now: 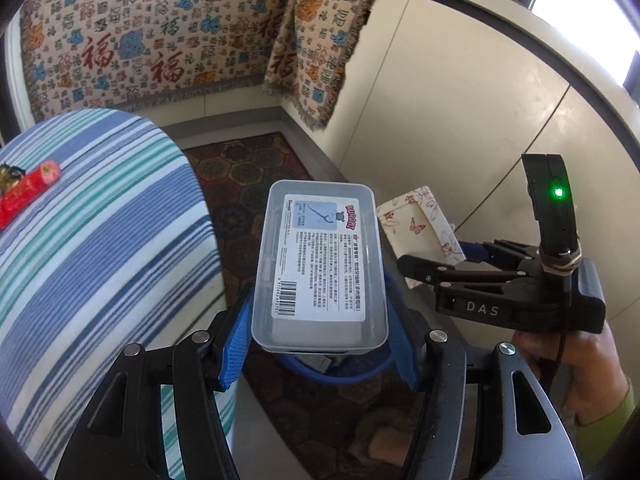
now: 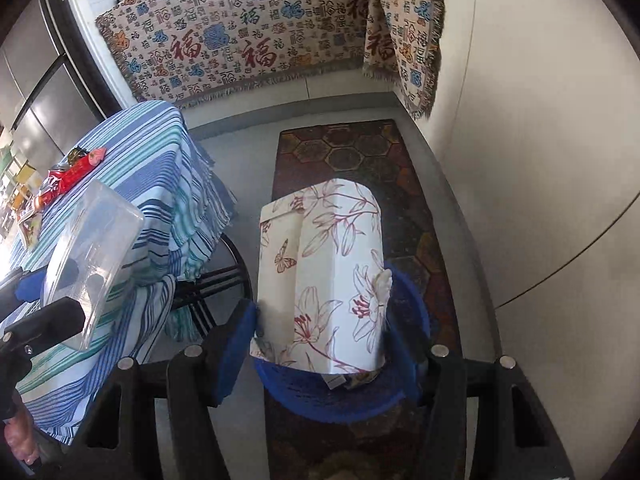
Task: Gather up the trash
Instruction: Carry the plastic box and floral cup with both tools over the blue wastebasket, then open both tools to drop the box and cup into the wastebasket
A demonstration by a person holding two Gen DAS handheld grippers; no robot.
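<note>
Two pieces of trash hang over the round blue bin (image 2: 340,396) just below my fingers. My left gripper (image 1: 320,344) pinches the clear plastic box with the white label (image 1: 320,264); my right gripper (image 2: 320,344) pinches the floral paper carton (image 2: 320,276). I should centre each over the rim, then spread the fingers one gripper at a time so nothing bounces out.

My bench (image 2: 132,160) wears a striped cloth, and red wrappers (image 2: 70,178) lie on it. A dark rug (image 2: 360,148) lies on the floor (image 2: 240,136), with a blue bin (image 2: 332,400) on it.
</note>
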